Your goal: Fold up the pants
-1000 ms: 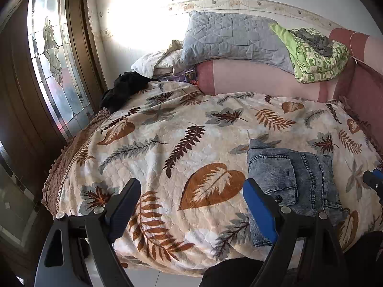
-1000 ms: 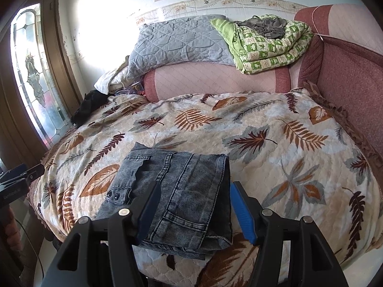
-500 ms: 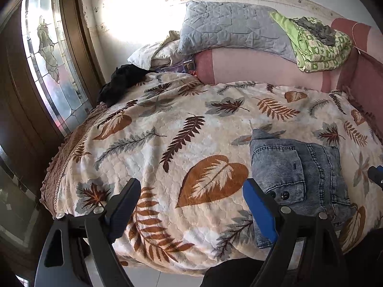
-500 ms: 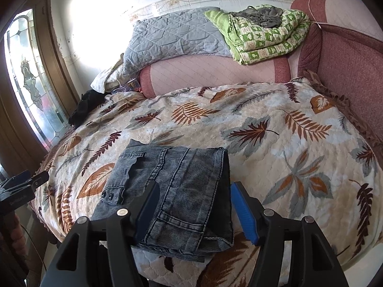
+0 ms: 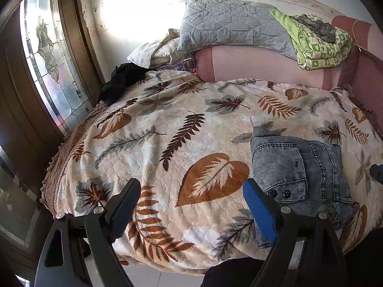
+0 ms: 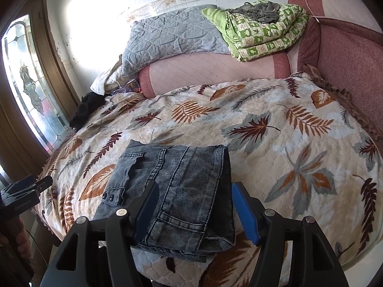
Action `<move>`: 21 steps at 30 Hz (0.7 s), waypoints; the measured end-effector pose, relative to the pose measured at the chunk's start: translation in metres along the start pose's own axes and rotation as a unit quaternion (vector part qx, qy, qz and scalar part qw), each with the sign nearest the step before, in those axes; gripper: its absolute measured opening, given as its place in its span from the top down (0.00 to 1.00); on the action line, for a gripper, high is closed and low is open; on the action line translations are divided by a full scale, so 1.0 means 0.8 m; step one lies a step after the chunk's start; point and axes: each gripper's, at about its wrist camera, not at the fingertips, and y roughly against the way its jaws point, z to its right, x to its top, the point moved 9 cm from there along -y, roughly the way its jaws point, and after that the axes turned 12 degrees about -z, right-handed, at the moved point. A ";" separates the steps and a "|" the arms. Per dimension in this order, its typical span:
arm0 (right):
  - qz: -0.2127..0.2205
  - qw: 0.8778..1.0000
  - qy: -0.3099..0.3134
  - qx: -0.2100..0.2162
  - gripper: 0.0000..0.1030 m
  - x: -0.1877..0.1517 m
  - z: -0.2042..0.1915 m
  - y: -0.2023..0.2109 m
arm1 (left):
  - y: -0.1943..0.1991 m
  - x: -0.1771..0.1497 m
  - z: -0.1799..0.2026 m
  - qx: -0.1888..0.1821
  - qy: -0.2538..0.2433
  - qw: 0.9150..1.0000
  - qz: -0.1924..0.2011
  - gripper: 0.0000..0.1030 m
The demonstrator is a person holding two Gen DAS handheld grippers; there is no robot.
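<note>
Grey denim pants (image 6: 172, 191) lie folded into a compact rectangle near the front edge of the bed; in the left wrist view the pants (image 5: 299, 174) sit at the lower right. My right gripper (image 6: 194, 205) hovers open over the near end of the bundle, its blue pads apart and not pressing the cloth. My left gripper (image 5: 191, 205) stands wide open above bare bedspread, to the left of the pants, with nothing between its fingers. A tip of the right gripper (image 5: 377, 173) shows at the left view's right edge, and the left gripper (image 6: 24, 189) shows at the right view's left edge.
A leaf-print bedspread (image 5: 167, 143) covers the bed. At the head lie a grey quilted pillow (image 5: 234, 24), a green patterned blanket (image 6: 263, 33) and a pink bolster (image 6: 210, 71). Dark clothing (image 5: 122, 81) lies by the stained-glass window (image 5: 45, 59). A maroon padded side (image 6: 347, 55) bounds the right.
Both views have tilted slightly, so the bed and pants sit a little lower in frame. The pants have not moved and neither gripper has taken hold of anything.
</note>
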 end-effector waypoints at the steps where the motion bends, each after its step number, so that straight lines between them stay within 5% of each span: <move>1: -0.001 1.000 0.000 0.001 0.35 0.000 0.000 0.000 | 0.000 0.000 0.000 0.000 0.000 1.000 0.000 0.15; 21: -0.005 1.000 0.000 0.010 0.31 -0.001 -0.007 -0.001 | 0.000 0.001 0.002 0.001 -0.006 1.000 -0.002 0.15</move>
